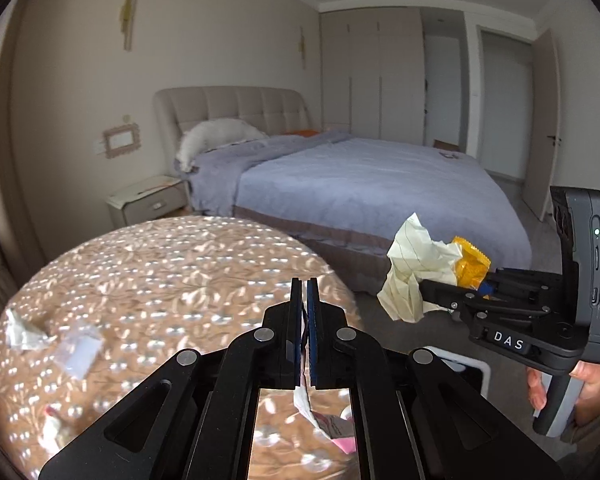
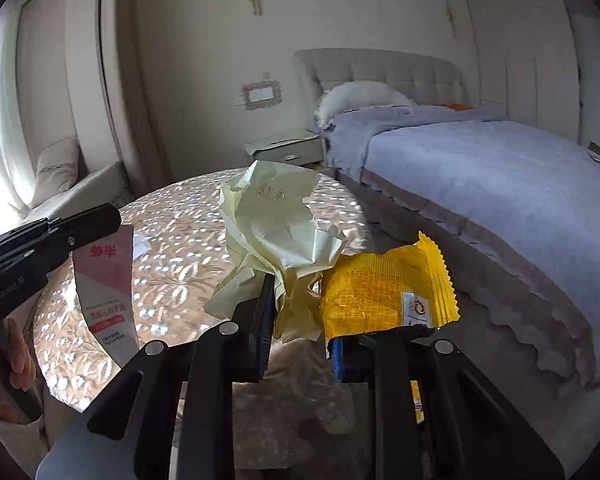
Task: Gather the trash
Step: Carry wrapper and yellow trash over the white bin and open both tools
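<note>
A big bed with a blue cover fills the back. In front of the bed stands a round table with small scraps, maybe paper. The right gripper pinches crumpled yellow paper and an orange wrapper. The left gripper is squeezed tight on a pink and white packet above the table.

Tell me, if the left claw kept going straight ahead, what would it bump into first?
Probably the round patterned table: the left claw points down over it. Beyond lies the bed, though depth is hard to judge here.
</note>
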Tool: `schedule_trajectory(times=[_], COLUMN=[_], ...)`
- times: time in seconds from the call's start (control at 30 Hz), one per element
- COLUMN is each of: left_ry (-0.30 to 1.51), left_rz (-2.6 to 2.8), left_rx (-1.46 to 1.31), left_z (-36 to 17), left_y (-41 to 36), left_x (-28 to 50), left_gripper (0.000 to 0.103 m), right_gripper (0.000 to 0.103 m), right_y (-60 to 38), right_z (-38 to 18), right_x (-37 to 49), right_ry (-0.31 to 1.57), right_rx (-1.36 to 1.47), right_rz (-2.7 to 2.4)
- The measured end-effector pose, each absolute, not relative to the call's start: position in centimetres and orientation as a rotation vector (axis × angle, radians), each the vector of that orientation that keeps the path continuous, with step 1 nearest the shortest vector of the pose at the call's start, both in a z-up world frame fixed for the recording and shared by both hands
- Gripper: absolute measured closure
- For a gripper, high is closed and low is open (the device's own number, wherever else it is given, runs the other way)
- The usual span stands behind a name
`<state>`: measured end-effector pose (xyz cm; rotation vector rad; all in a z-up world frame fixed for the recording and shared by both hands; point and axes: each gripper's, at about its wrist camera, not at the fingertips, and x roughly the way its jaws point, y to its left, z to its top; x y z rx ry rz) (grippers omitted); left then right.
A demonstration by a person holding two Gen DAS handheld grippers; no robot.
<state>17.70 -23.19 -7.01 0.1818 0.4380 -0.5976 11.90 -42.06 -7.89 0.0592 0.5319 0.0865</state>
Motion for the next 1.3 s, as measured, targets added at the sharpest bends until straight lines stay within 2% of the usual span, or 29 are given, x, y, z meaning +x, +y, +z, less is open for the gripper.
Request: schedule_trajectory(times=[0.37,0.77,1.3], left_ry=[0.507,0.709,0.837], left_rz=[-0.881,-1.062,-1.143], left_rx=[0.291,0.406,0.559], left_z=[-11.9,-21.0,-31.3], left_y=[-36.3,-47.3,-54.5], left_x=[16.9,16.9,17.7], left_gripper=[0.101,0.101,0.101], right_gripper=[0.078,0.078,0.078], right_y=[-52.6,-58.9,-64.0], right_z=[-11.3,-17.8,-23.9], right_x=[7.6,6.9,7.4], right_ry=[0.58,0.688,0.807], right_rx=[0.127,0.195,0.291], right_rz=[-0.17,-0.276,-0.296])
